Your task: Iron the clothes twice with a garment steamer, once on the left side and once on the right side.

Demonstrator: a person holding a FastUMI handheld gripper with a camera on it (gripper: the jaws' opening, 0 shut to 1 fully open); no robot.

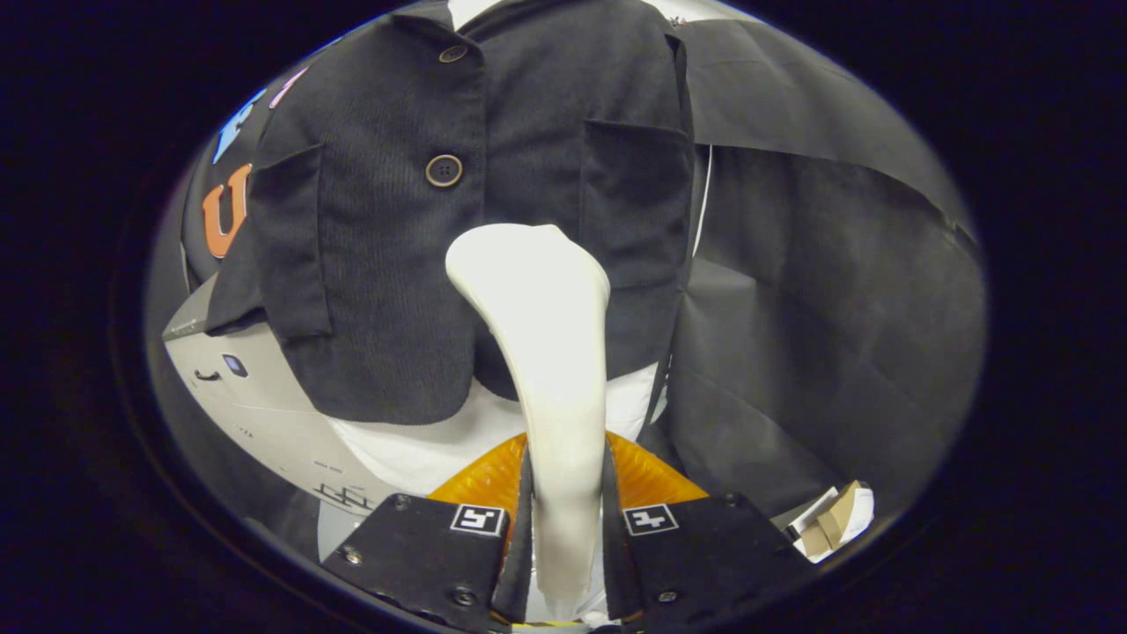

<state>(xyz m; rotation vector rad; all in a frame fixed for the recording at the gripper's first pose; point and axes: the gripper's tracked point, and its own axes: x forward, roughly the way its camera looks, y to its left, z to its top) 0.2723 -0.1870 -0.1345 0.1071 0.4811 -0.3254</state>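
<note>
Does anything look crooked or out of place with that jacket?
Nothing stands out. The dark jacket hangs buttoned and fairly straight over a white form. The gripper is shut on the cream steamer, whose head sits against the jacket's front.

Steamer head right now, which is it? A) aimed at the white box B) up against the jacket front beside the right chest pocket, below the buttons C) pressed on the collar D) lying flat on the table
B: the gripper is shut on the steamer, whose head meets the jacket below the button, beside the pocket.
</note>
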